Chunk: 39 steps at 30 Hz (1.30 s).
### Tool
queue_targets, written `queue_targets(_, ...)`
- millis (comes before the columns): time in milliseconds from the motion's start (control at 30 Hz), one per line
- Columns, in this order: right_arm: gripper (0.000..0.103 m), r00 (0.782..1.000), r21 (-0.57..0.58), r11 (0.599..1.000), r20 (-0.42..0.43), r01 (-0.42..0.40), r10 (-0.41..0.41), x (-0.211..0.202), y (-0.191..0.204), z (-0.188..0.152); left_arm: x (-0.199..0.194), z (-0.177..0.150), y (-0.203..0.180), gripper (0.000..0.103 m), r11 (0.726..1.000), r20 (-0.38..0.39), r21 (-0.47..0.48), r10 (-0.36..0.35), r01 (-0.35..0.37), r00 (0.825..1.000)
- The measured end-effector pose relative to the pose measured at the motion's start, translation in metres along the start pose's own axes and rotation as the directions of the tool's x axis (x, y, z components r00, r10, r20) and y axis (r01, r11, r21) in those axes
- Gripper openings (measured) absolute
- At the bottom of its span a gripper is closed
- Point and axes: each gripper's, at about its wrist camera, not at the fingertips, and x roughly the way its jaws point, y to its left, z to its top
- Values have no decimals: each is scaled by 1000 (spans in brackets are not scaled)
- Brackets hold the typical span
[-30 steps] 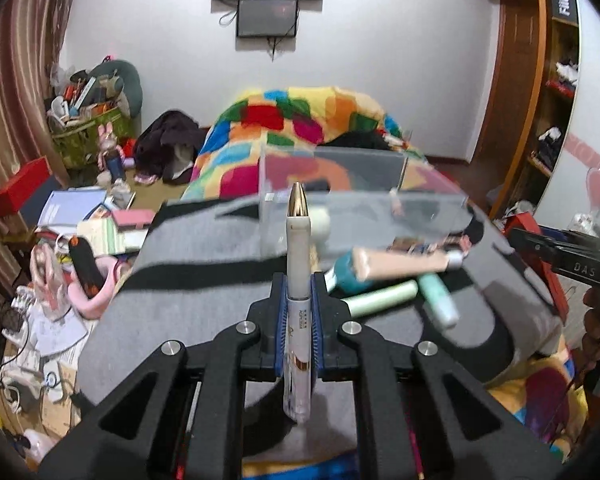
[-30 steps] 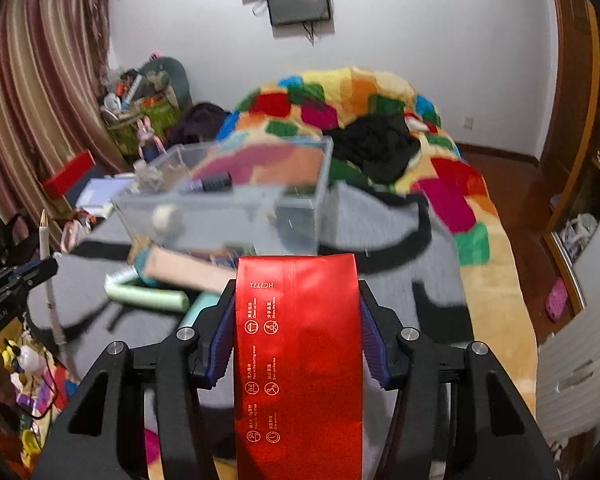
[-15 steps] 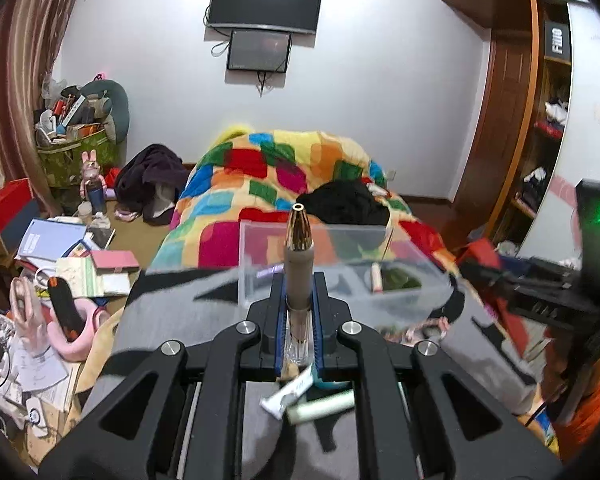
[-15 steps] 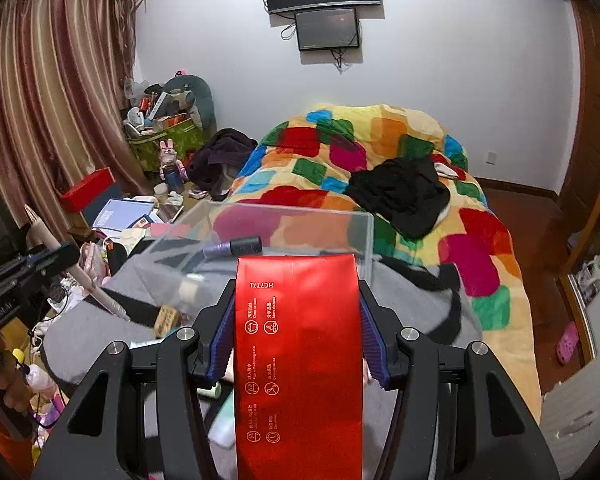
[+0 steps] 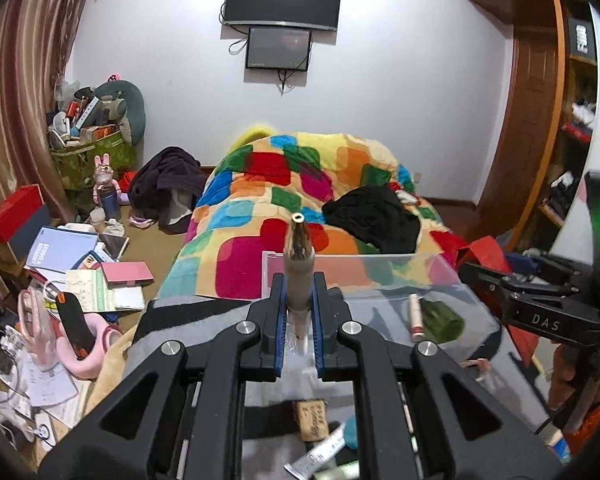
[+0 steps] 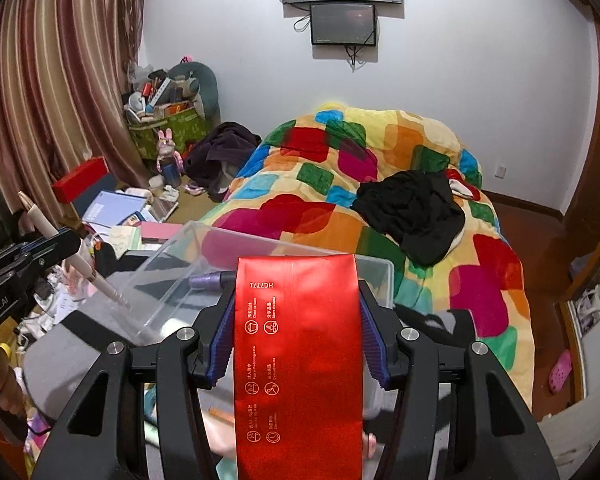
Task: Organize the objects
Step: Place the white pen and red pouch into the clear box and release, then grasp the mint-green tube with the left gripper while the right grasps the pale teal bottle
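My left gripper (image 5: 298, 312) is shut on a slim beige pen with a gold tip (image 5: 297, 264), held pointing forward above the near edge of a clear plastic box (image 5: 436, 276). The pen also shows in the right wrist view (image 6: 66, 250), slanting down toward the box (image 6: 168, 276). My right gripper (image 6: 296, 316) is shut on a flat red packet (image 6: 296, 360) above the box's right part. The box holds a small tube (image 5: 415, 316), a dark green item (image 5: 442, 316) and a purple item (image 6: 206, 280).
The box stands on a grey and black cloth (image 5: 204, 332) at the foot of a bed with a colourful quilt (image 5: 300, 184). Loose tubes (image 5: 320, 456) and a brown block (image 5: 310, 420) lie under my left gripper. Books and clutter (image 5: 80, 264) cover the floor at left.
Both grippers have risen and tilted up, so the room and bed fill more of each view. The box and loose tubes have dropped lower in frame. Both grips are unchanged.
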Motion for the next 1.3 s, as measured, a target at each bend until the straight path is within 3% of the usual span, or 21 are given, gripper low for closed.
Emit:
queue_targets(267,51,995,-25,998,-90,-50,48,45,8,4,40,-6,-19,10,996,-69,79,39,-33,997)
queue_targets(500,52,985,-69,993,-152,-96,85,59,22,-3,51,-16,-34,14,992,-126,127,13,3,992)
queue_targets(567,53,984,-69,992,-153,-104,93,56,21,-5,46,-18,-36,19,991,-126,134,-5,22,992)
queue_targets(700,60,984,-55,991,-140,-120,111,42,15,-9,34,-18,-41,43,989,-103,141,-26,41,994)
queue_targets(933,60,991,-31,995,-93,-100,96,10,-1,-21,12,-22,-39,63,990,-80,121,-59,68,995)
queue_targets(1067,61,994,-20,997,-73,-77,76,-8,-9,-34,1,-30,-36,69,991,-86,106,-69,78,994)
queue_targets(1300,61,993,21,997,-91,-71,72,-20,-20,-63,-5,-58,-28,69,991,-163,96,-82,98,983)
